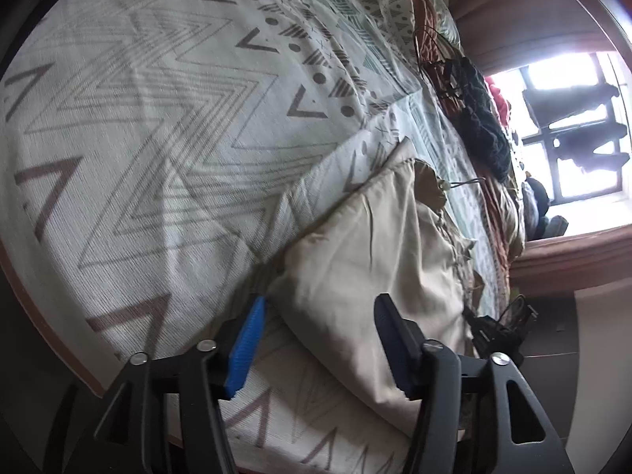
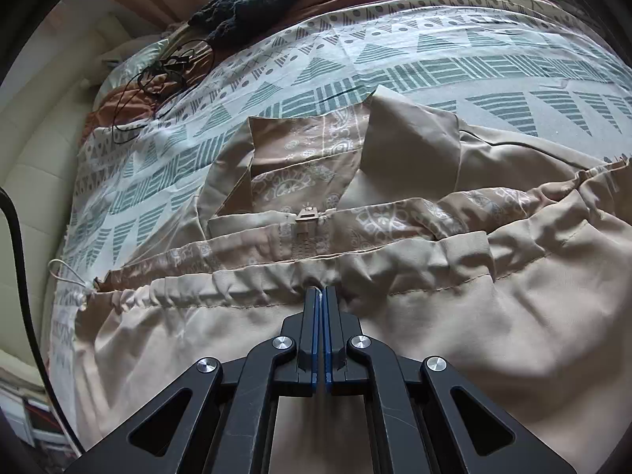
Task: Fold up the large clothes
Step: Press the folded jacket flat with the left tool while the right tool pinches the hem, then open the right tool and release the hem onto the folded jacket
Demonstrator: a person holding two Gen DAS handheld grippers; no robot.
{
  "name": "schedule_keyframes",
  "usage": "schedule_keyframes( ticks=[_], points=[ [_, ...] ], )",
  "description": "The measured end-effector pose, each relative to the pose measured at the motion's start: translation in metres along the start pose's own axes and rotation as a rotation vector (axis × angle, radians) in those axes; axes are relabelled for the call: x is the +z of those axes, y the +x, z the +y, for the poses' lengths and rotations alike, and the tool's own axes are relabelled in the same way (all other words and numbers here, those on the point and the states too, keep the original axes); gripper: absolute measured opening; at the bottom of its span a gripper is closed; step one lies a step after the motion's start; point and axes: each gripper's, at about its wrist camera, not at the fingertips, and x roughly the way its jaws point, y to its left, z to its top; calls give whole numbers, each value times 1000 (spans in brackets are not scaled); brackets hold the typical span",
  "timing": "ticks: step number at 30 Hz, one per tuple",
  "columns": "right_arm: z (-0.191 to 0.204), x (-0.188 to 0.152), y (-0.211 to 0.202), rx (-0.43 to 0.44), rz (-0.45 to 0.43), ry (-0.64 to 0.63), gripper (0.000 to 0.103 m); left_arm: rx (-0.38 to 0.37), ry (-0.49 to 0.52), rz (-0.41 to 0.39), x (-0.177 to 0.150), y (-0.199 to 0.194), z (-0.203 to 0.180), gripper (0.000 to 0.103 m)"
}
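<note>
Beige jacket [image 2: 434,316]: large garment spread on the bed, filling the lower and middle part of the right wrist view. Gathered drawstring hem runs left to right across the middle of the frame; a loose cord loop [image 2: 65,272] hangs from its left end. Zipper [image 2: 306,229] lies at centre, just above the hem, with a paisley-printed lining [image 2: 308,158] exposed above it. In the left wrist view a folded part of the same jacket [image 1: 375,256] occupies the lower centre.

Right gripper [image 2: 320,296]: lower centre of its view, jaws clenched together on the gathered hem, blue pads meeting with a pinch of fabric at the tips.

Left gripper [image 1: 320,339]: bottom of its view, jaws released and standing apart, one blue pad [image 1: 245,347] visible on the left side; the jacket's edge lies between them, not pressed.

Bed cover [image 1: 138,138]: pale sheet with grey zigzag, triangle and dot print, under the jacket in both views.

Dark knitted garment [image 2: 268,8]: top centre of the right wrist view, on rust-coloured cloth [image 2: 130,106].

Black cable [image 2: 158,75]: tangled, upper left.

Window [image 1: 572,126]: bright, right edge of the left wrist view.
</note>
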Motion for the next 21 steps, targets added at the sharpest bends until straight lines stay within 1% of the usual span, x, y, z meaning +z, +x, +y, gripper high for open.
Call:
schedule_keyframes(
  ticks=[3,9,13,17,21],
  points=[
    [-6,-1,0,13,6,14,2,-2,-5,34,-6,6,-1,61],
    [-9,-2,1,21,11,22,2,-42,-69,56,-9,31,-2,61],
    [-12,-2,2,37,11,44,2,-38,-82,3,0,42,-6,61],
    [-11,-1,3,24,3,44,2,-37,-87,-37,6,43,-11,61],
    [-12,1,4,32,1,42,2,-81,-57,-80,5,34,-15,61]
  ],
)
